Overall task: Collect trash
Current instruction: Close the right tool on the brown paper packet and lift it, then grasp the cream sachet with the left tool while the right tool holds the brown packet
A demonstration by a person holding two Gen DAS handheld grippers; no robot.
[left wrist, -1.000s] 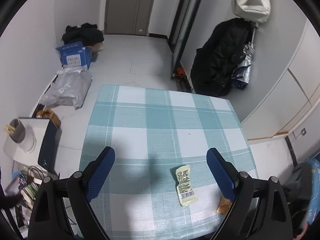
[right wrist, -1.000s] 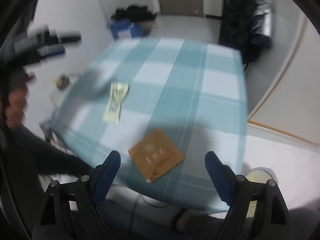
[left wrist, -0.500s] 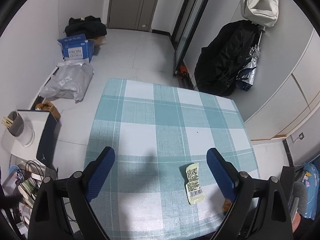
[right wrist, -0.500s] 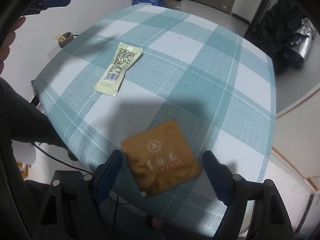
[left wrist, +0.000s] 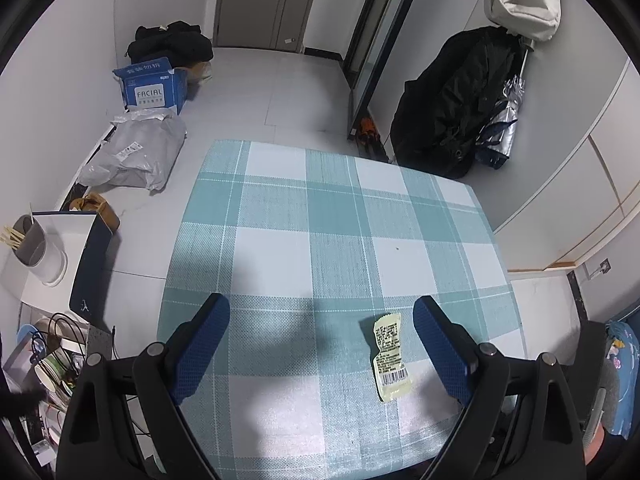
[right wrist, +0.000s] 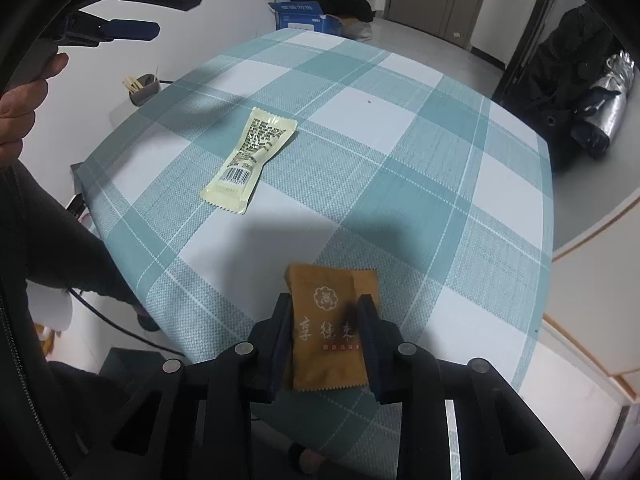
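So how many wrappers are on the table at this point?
2. A pale yellow wrapper lies flat mid-table, untouched. A brown wrapper sits at the near edge, between the closing right tongs. None seems hidden, though the tongs block part of the near edge.

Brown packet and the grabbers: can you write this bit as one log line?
step: pick up trash | right gripper: closing on brown packet | left gripper: open, empty | yellow wrapper: on checked tablecloth
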